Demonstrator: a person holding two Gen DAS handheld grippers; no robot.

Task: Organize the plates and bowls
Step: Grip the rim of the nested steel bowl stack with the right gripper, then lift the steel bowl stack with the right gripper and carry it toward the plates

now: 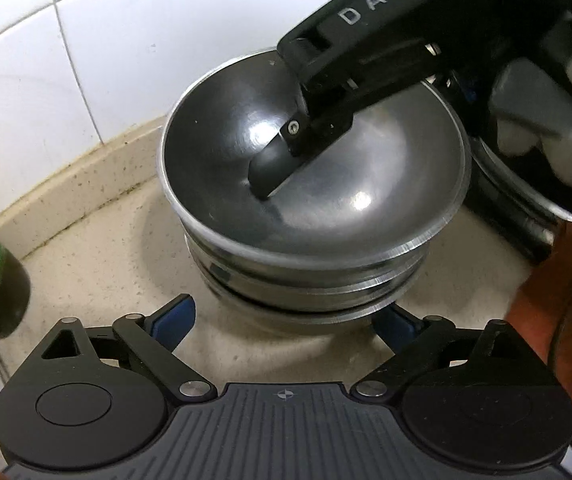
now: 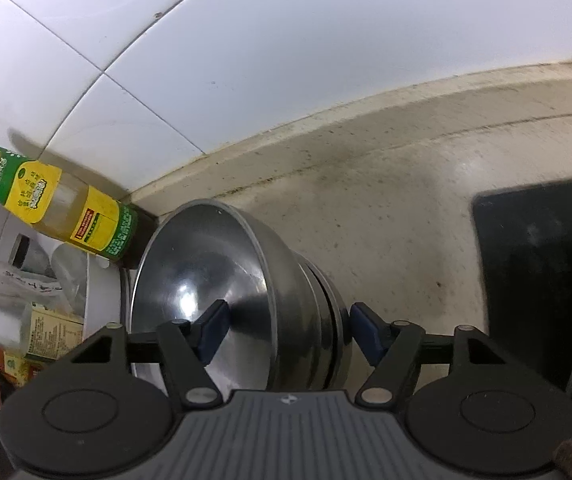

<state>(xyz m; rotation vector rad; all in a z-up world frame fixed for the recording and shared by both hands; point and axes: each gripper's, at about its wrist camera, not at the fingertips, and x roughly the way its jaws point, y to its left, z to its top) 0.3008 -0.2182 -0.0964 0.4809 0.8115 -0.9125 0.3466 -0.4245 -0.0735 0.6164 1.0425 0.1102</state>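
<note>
**Steel bowls nested on the counter, both grippers loose**

We see a stack of steel bowls (image 1: pixel 314 216) standing on the speckled beige countertop (image 1: pixel 106 248), close to the white tiled wall (image 1: pixel 86 60). At least three rims show one below another, nested, and the top bowl (image 2: pixel 202 276) is bare inside apart from light glints.

Our left gripper (image 1: pixel 282 322) sits low at the near side of the stack with its jaws spread wide; the blue pads flank the lowest bowl's base, and we see no pad pressing on it.

Our right gripper (image 2: pixel 286 330) straddles the top bowl's rim: one blue-padded finger (image 2: pixel 214 330) hangs inside the bowl, the other outside beside the stacked walls. There is clear air on both sides, so it is released, grasping nothing. In the left wrist view, that inner finger reaches down toward the bowl's bottom, and a white-gloved hand (image 1: pixel 566 152) holds the tool.

A green-and-yellow labelled bottle (image 2: pixel 74 216) of pale liquid stands just left of the stack. A dark mat (image 2: pixel 538 272) lies well to the right.
</note>
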